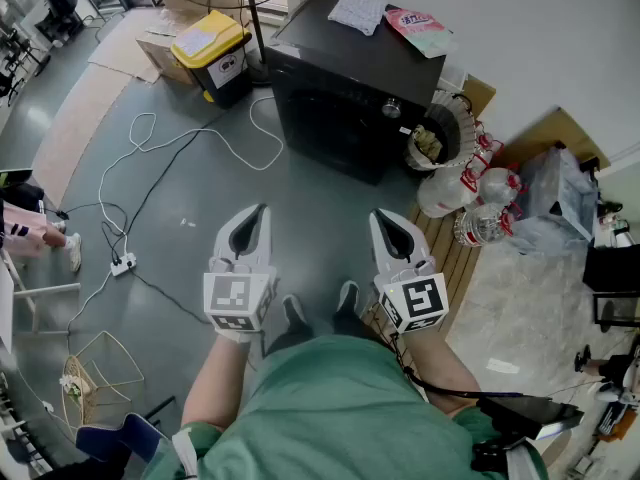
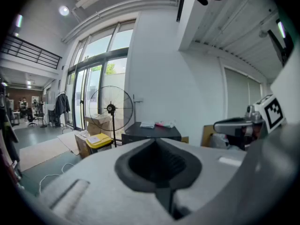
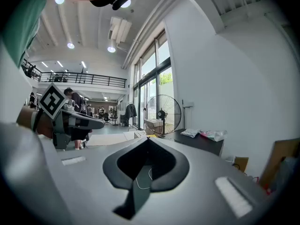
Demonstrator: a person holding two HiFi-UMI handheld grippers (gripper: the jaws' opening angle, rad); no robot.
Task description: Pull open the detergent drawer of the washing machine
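The washing machine (image 1: 340, 118) sits up ahead, a dark box on the floor (image 1: 200, 198) against the wall, well apart from both grippers. Its detergent drawer can't be picked out on that black front from here. My guess is it runs along the top strip near the silver knob (image 1: 392, 108). Expect a light, stiff plastic tray on runners that slides straight out with little effort. The face will be smooth and a bit slippery, so the place to take hold is the recessed lip of its front panel, pulling level rather than yanking against the end stop. The left gripper (image 1: 262, 209) has its jaws pressed together on nothing, and the right gripper (image 1: 381, 215) is the same, so one will have to spread or hook into that lip. A folded cloth (image 1: 357, 11) and a pink packet (image 1: 420, 28) lie on top of the machine. The packet carries red print too small to read. The yellow-lidded bin (image 1: 215, 53) beside the machine has a white label, also illegible. Each gripper's cube shows only black square markers, and no brand can be made out on the machine.
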